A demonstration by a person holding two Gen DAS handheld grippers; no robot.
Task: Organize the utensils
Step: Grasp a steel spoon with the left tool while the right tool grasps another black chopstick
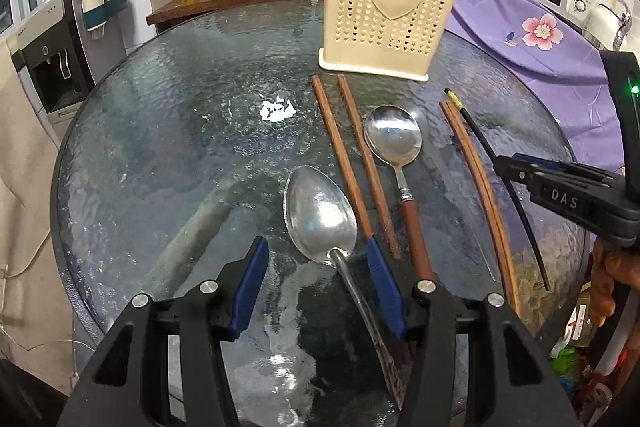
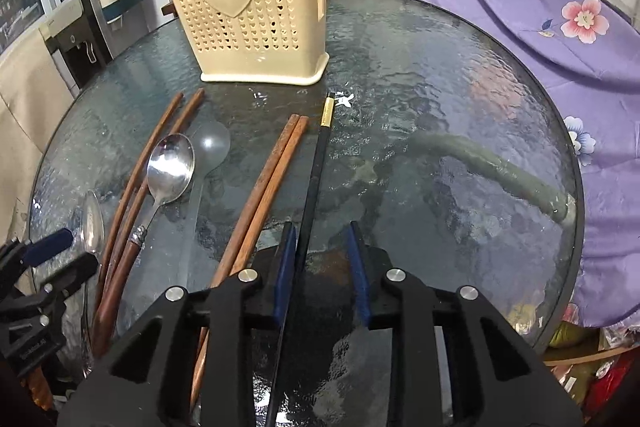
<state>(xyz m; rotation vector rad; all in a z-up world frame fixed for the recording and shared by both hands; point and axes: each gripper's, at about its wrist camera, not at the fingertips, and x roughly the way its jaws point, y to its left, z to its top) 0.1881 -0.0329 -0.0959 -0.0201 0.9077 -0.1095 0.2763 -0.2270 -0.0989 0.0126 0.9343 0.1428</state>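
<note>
Two views. In the left wrist view, the left gripper (image 1: 316,259) at lower centre has its jaws released around the large spoon (image 1: 320,215); the cream holder (image 1: 394,7) stands upper centre on the glass surface (image 1: 180,131). In the right wrist view, the right gripper (image 2: 322,251) at lower centre has its jaws parted around the black chopstick (image 2: 316,171), its left finger touching it.

A: What can't we see near the utensil holder (image 2: 256,15)?

B: Its inside; whatever stands in it is cut off by the top edge.

A: And the black chopstick (image 2: 316,179) in front of it?

B: Its near end runs under the right gripper (image 2: 322,239); contact unclear.
</note>
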